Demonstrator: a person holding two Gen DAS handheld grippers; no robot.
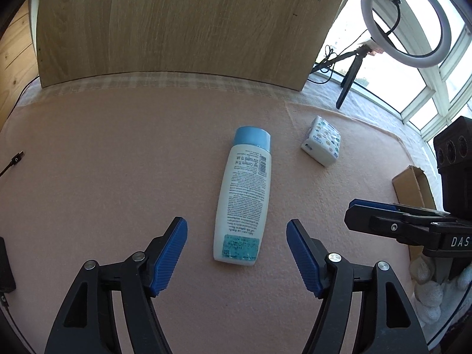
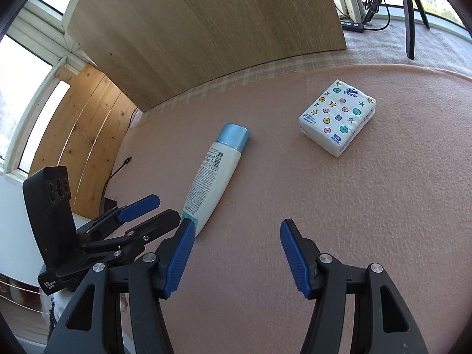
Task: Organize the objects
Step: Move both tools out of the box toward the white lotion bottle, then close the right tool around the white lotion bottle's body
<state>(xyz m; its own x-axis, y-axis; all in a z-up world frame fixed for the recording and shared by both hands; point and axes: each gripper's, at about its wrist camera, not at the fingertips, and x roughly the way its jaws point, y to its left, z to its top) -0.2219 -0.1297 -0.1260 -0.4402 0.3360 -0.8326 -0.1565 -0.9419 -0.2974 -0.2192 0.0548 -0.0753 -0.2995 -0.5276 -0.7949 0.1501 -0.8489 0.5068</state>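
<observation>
Left gripper [image 1: 237, 253]: hanging over the pink cloth with its blue pads spread wide and nothing between them; the bottle's flat base is lying just ahead of the gap, not touching either pad.
Cable end [image 1: 15, 159]: lying on the cloth well to the left of the bottle, near the cloth's edge.
Wooden board [image 1: 188, 26]: standing upright behind the bottle, along the far side of the cloth.
Bottle [image 1: 244, 194]: lying on its side on the pink cloth [image 1: 118, 177], white body with printed text facing up, blue cap [image 1: 253, 138] pointing away toward the board.
Tissue pack [image 2: 339, 118]: lying flat to the right of the bottle's cap end, apart from it, its dotted and starred face showing upward.
Ring light [image 1: 405, 19]: standing on a dark tripod beyond the tissue pack, far right of the bottle, against the windows.
Cardboard box [image 1: 413, 185]: sitting at the cloth's right edge, right of the bottle, partly hidden by the other tool.
Right gripper [image 2: 237, 255]: hovering to the right of the bottle's base, blue pads parted and gripping nothing; its left pad is overlapping the base in its own view, contact not clear.
</observation>
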